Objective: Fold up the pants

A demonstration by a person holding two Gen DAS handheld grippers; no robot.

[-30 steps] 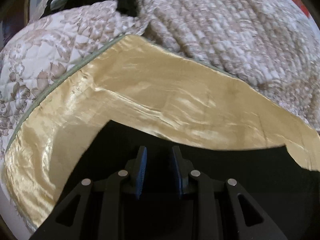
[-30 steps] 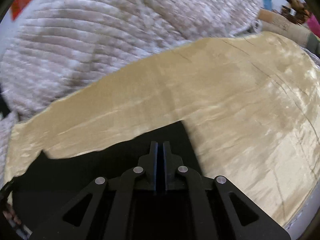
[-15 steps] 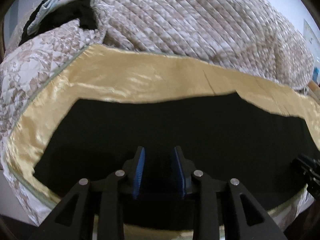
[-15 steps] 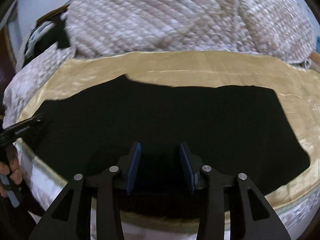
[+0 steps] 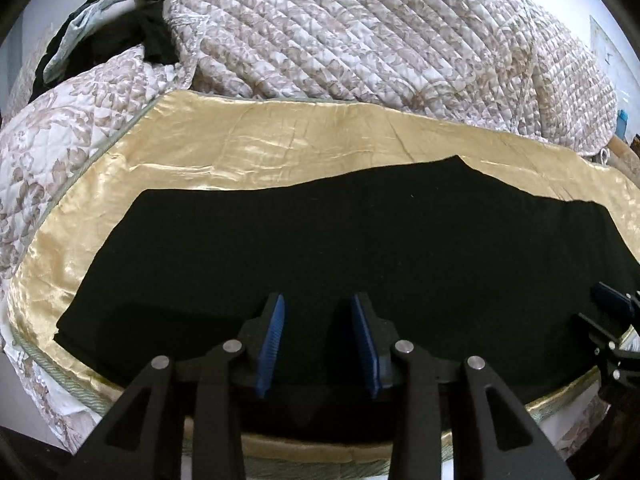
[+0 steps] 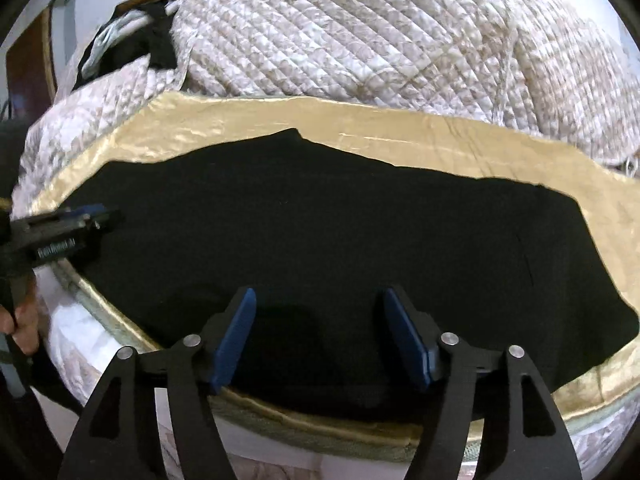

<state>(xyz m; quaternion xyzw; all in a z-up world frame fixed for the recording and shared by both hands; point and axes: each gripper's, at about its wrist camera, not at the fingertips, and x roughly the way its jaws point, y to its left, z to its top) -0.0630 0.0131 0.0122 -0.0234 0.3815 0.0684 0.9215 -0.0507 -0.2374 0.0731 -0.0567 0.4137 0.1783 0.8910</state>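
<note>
Now the black fabric pants (image 5: 360,248) lie flat along the shiny gold satin bedspread (image 5: 248,148), no longer lifted; both left gripper (image 5: 318,340) and right gripper (image 6: 320,336) are opening, empty, so the spread-out step looks finished.

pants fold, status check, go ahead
Left gripper and right gripper both opening, empty. Black pants flat on gold cloth. Nothing obstructing.

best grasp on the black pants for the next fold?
Pinch the near edge of the pants, coming in from the bed's front. They lie flat on the gold cover, and only that edge hangs by the rim. Right gripper jaws are opening, nothing gripped.
</note>
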